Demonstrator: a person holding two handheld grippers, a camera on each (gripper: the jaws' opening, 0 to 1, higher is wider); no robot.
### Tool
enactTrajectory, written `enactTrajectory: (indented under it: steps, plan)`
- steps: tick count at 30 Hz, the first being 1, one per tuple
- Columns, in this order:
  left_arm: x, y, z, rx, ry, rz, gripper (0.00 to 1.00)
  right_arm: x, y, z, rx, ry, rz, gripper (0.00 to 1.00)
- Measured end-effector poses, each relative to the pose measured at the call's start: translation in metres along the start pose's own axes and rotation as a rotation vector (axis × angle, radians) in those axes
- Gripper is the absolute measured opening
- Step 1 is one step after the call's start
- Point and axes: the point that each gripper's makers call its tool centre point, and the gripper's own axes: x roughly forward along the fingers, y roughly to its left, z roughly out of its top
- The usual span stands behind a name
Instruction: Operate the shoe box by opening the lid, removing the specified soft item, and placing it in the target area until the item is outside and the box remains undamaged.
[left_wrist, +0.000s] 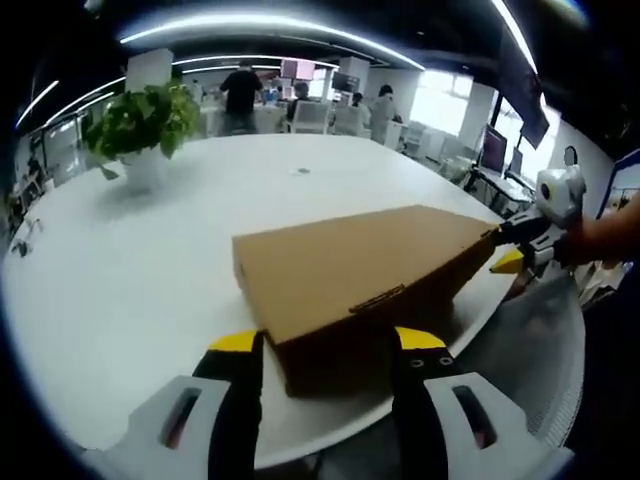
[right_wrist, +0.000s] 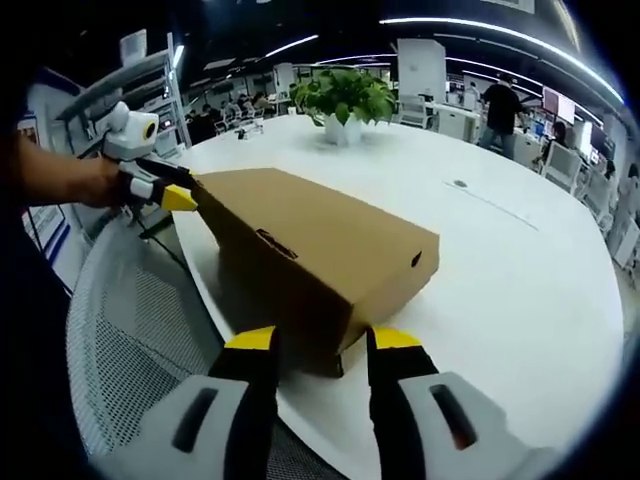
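Shoe box (left_wrist: 360, 270), brown cardboard, lid closed, lies near the edge of the round white table (left_wrist: 120, 290). Left gripper (left_wrist: 328, 342) at one short end, jaws apart, straddling the corner. Right gripper (right_wrist: 312, 340) at the opposite end, jaws apart likewise. Potted plant (right_wrist: 345, 100) stands well beyond the box.

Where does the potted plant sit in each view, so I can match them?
Left gripper view: the plant is upper left, on the white table beyond the closed box.
Right gripper view: the plant is top centre, on the table beyond the box's far end.
Shared landmark: the box, with a gripper at each end.
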Motion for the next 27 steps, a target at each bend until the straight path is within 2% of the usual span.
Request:
enactTrajectory:
  steps: [18,27]
  plan:
    - [-0.009,-0.002,0.022,0.002,-0.05,-0.003,0.51,-0.008,-0.014,0.016,-0.016,-0.03,-0.084,0.2]
    - [-0.011,-0.004,0.033,-0.004,-0.081,-0.001,0.53,-0.013,-0.019,0.031,-0.052,-0.068,-0.138,0.21]
